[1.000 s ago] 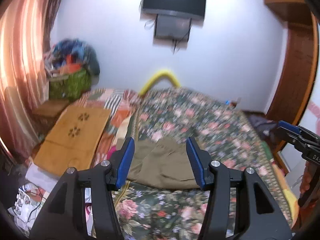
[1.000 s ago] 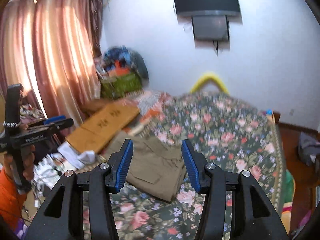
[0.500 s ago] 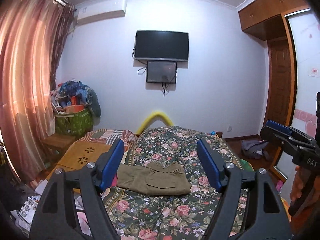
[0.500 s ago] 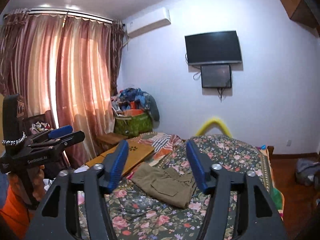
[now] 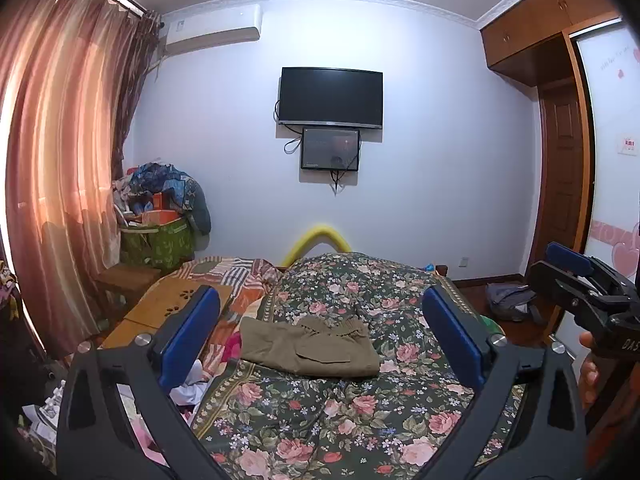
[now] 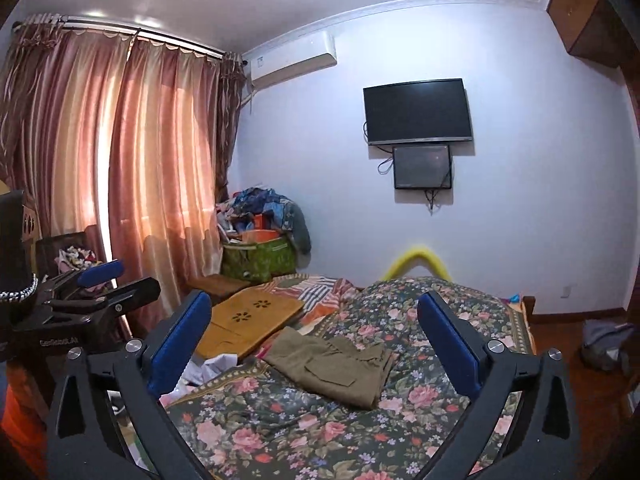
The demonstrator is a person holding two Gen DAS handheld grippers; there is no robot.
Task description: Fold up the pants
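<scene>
Olive-green pants (image 5: pixel 310 347) lie folded into a compact rectangle on the floral bedspread (image 5: pixel 340 412); they also show in the right wrist view (image 6: pixel 336 364). My left gripper (image 5: pixel 320 336) is open wide and empty, held back from and above the pants. My right gripper (image 6: pixel 316 342) is open wide and empty, also back from the pants. The right gripper shows at the right edge of the left wrist view (image 5: pixel 580 280), and the left gripper at the left edge of the right wrist view (image 6: pixel 100 288).
A wooden lap table (image 5: pixel 168 312) lies on a striped blanket (image 5: pixel 236 276) left of the bedspread. A green bag heaped with clothes (image 5: pixel 160 216) stands in the corner by the curtains (image 5: pixel 60 160). A TV (image 5: pixel 331 96) hangs on the far wall. A grey bag (image 5: pixel 510 304) lies on the floor at right.
Both grippers have pulled back and risen away from the pants, and their jaws have opened wider. The pants stay folded on the bed.
</scene>
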